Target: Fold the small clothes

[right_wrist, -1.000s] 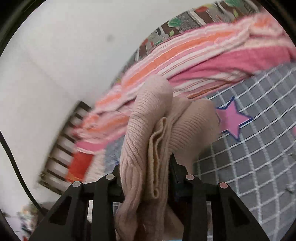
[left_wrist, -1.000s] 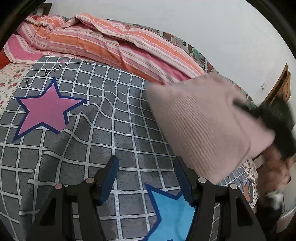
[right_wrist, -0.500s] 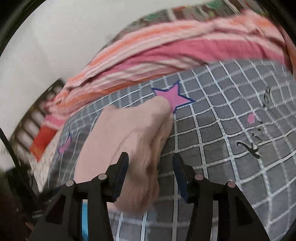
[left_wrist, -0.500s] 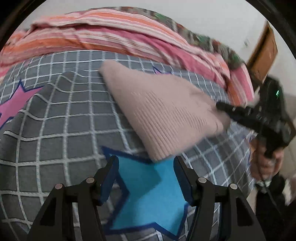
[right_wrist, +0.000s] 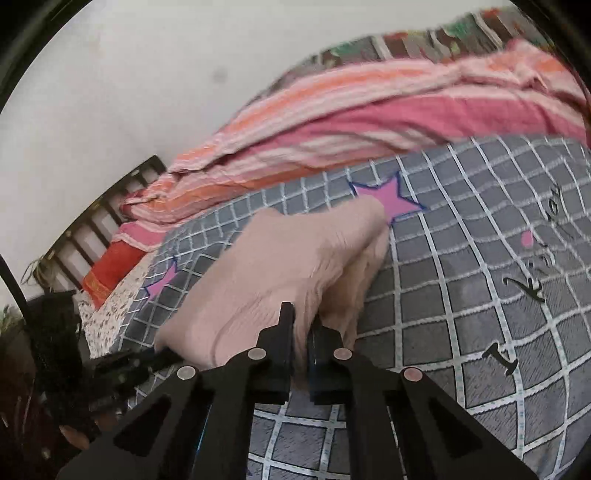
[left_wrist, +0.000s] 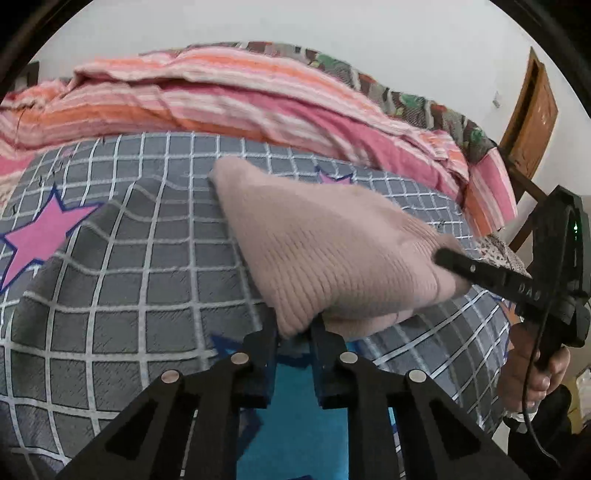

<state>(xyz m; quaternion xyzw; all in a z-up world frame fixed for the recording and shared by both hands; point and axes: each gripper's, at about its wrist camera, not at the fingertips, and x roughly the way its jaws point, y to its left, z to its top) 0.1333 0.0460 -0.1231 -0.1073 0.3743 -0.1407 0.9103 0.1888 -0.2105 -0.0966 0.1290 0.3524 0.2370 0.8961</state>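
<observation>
Left gripper (left_wrist: 293, 328): fingers close together, pinching the near corner of the sweater (left_wrist: 332, 254). Knit cloth fills the narrow gap between the pads. Below it, a blue star (left_wrist: 295, 406) on the blanket (left_wrist: 129, 288).

Right gripper (right_wrist: 301, 334): fingers likewise drawn in, clamped on a fold at the sweater's other near edge (its black finger shows from the left view too, laid across the knit).

Sweater: pale pink, ribbed, bunched into a rough wedge. It lies on the blanket, held at two points along its near side, the far tip resting flat. From the right view its far end touches a pink star (right_wrist: 388, 197); another pink star (left_wrist: 40, 236) sits well apart to the left in the left view.

Blanket: grey, white grid, some black lettering (right_wrist: 524, 291) off to the right.

Beyond: striped quilt (left_wrist: 221, 99) in pink and orange, heaped along the far side of the bed. White wall (left_wrist: 332, 26) behind. A wooden door (left_wrist: 532, 118) far right; dark slatted headboard (right_wrist: 96, 218) in the right view.
</observation>
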